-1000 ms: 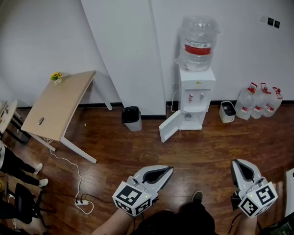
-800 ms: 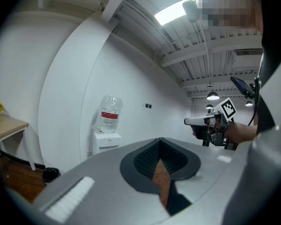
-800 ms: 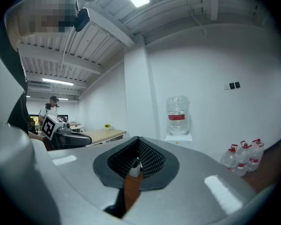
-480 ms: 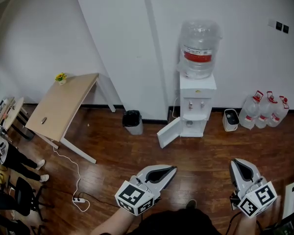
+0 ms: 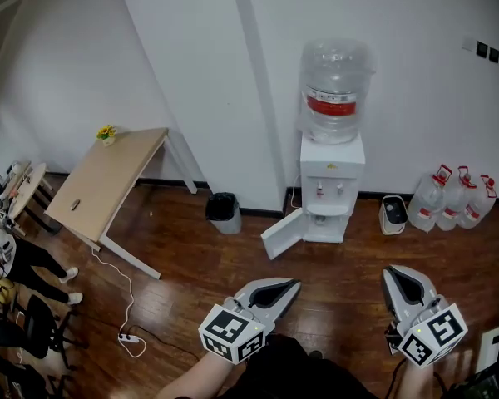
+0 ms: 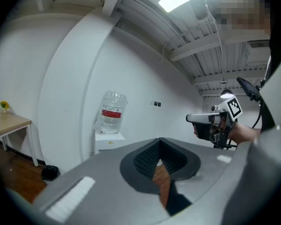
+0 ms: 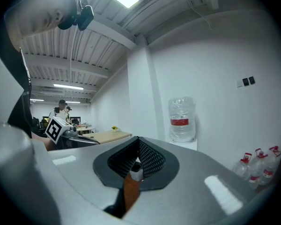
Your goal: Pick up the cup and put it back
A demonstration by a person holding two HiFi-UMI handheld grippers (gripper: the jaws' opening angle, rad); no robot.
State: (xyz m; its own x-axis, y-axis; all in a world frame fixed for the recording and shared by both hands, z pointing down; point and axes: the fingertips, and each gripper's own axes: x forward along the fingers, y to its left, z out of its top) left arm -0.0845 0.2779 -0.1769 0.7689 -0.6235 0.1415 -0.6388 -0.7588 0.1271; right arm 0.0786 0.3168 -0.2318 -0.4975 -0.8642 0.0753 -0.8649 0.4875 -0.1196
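Compared with one second ago, the white floor-standing water dispenser [image 5: 333, 185] with its clear bottle [image 5: 336, 86] sits slightly lower and larger at the upper centre of the head view. We judge that we are approaching and that no pick-up has begun. We cannot make out a cup in any view; it may stand behind the dispenser's open lower door [image 5: 283, 233]. The left gripper [image 5: 291, 286], at the lower centre, and the right gripper [image 5: 390, 273], at the lower right, hang over the brown wooden floor [image 5: 200, 256]. Both are clenched, tips together, grasping nothing and touching nothing.
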